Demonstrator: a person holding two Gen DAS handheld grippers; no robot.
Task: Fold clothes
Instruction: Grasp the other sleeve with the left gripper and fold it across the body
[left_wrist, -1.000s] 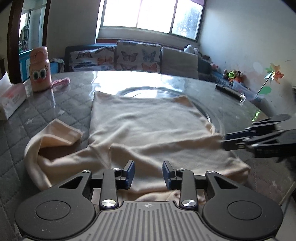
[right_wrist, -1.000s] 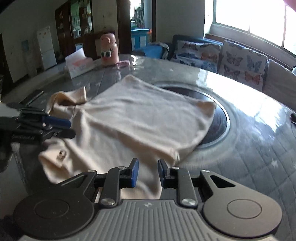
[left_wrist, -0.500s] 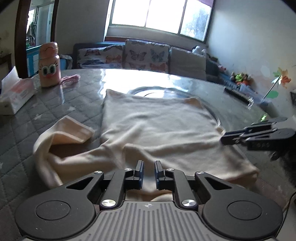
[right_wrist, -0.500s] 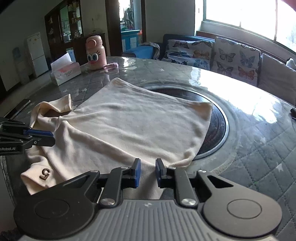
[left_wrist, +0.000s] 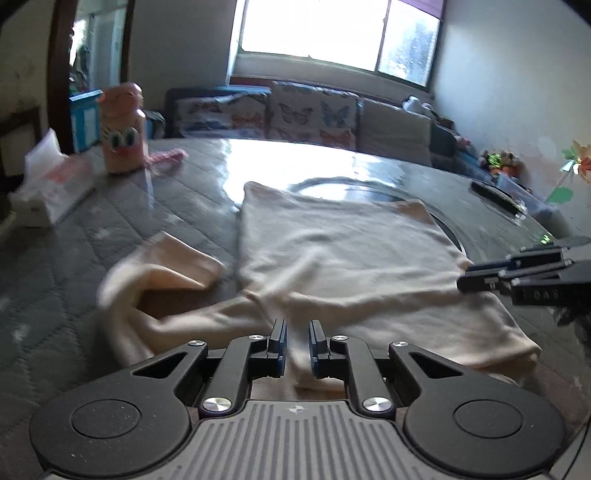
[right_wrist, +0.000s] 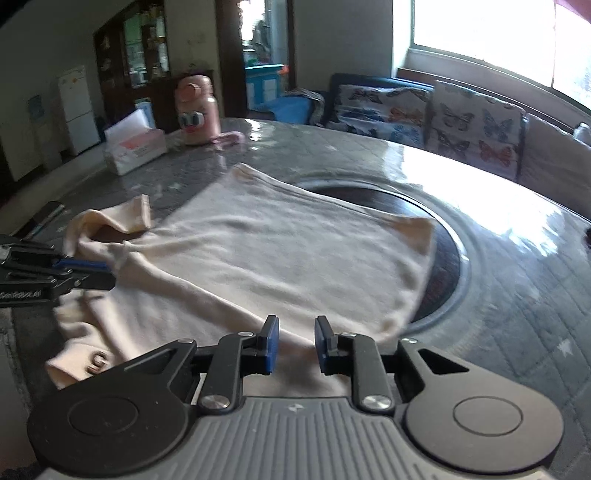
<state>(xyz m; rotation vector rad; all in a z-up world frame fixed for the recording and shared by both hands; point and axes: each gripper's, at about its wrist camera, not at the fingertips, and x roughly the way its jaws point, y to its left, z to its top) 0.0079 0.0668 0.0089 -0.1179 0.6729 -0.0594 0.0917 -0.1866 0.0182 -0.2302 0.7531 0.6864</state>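
Observation:
A cream long-sleeved shirt (left_wrist: 343, 254) lies spread on the round table, also in the right wrist view (right_wrist: 280, 251). One sleeve (left_wrist: 162, 266) lies bunched at its left. My left gripper (left_wrist: 296, 347) is narrowly closed on a pinched ridge of the shirt's near edge. My right gripper (right_wrist: 295, 347) sits over the near hem with a wider gap between its pads and cloth under them; it shows from the side in the left wrist view (left_wrist: 517, 280). The left gripper shows at the left in the right wrist view (right_wrist: 74, 275).
A pink cartoon bottle (left_wrist: 122, 129) and a tissue box (left_wrist: 48, 184) stand at the table's far left. A dark inset turntable ring (right_wrist: 447, 258) lies under the shirt's far side. A dark remote (left_wrist: 496, 197) lies at the far right. A sofa (left_wrist: 314, 114) stands behind.
The left gripper closed from open onto the shirt's near edge and lifted a ridge of cloth. The right gripper's jaws narrowed, then widened again. Both views are blurred by motion.

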